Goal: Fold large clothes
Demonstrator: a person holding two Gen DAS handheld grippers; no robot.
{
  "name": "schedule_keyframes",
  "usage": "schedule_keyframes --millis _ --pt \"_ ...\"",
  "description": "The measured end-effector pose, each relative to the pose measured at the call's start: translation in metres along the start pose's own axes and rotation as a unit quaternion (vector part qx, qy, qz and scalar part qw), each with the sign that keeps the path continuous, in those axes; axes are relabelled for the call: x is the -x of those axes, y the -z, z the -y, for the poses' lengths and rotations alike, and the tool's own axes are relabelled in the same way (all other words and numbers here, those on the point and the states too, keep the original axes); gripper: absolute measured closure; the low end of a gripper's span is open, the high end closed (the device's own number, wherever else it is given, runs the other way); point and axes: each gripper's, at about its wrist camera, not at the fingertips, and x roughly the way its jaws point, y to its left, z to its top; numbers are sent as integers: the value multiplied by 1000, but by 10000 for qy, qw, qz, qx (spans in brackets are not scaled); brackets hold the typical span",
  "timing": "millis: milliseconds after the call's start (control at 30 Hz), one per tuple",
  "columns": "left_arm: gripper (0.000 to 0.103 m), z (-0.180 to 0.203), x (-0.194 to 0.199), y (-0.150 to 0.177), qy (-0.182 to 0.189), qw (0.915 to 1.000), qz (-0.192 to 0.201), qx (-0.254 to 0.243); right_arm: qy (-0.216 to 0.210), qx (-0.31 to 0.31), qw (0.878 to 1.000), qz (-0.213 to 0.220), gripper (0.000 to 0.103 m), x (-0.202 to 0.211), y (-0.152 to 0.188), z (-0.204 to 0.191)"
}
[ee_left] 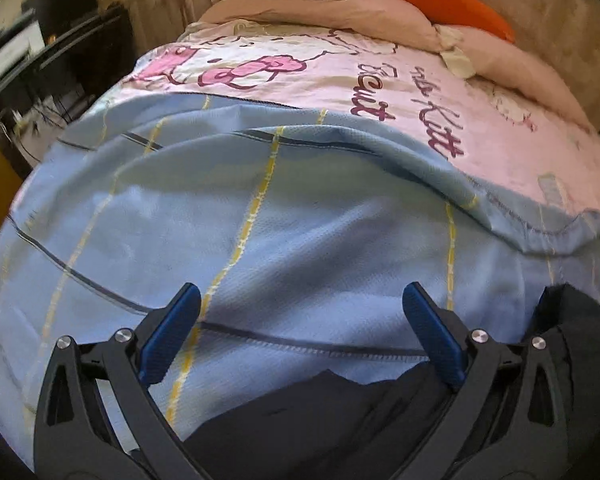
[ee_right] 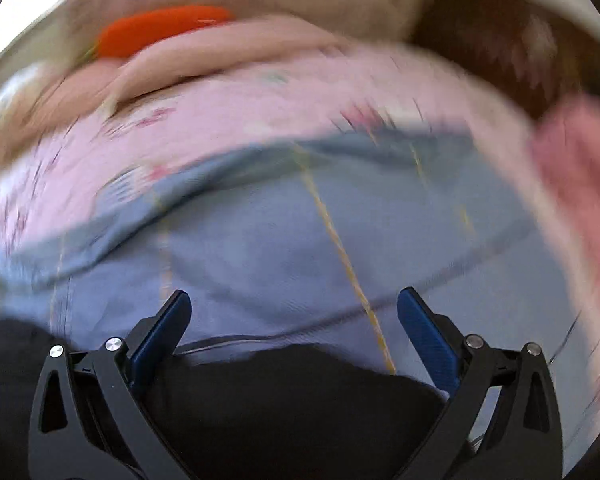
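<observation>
Apparently little is done: the dark garment (ee_left: 300, 420) lies rumpled on the blue blanket (ee_left: 260, 220) at the bed's near edge, unfolded, with the left gripper (ee_left: 300, 312) and right gripper (ee_right: 294, 312) both spread wide, empty, just above it.

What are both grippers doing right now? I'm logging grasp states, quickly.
Left gripper: open, holding nothing, above the blue blanket.
Right gripper: open, holding nothing.
</observation>
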Motion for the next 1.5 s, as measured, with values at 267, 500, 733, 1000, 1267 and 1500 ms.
schedule_keyframes --millis 267,500,733,1000,1267,1500 --pt "2 11 -39 -6 204 9996 33 214 -292 -252 9987 -319 1 -51 0 -12" --pt "2 5 -18 -3 8 9986 270 455 158 172 9982 -554 1 -41 0 -28" --pt "2 34 179 29 407 9884 1412 -371 -489 1542 9843 700 1 139 50 -92" --pt "2 82 142 112 760 9833 1503 -688 -1257 1725 9730 875 1 136 142 -152" --pt "2 8 66 63 -638 9973 371 16 32 773 9958 486 1 58 73 -43" --pt "2 -90 152 43 -338 9485 1699 2652 -381 -172 9937 1042 1 124 47 -9"
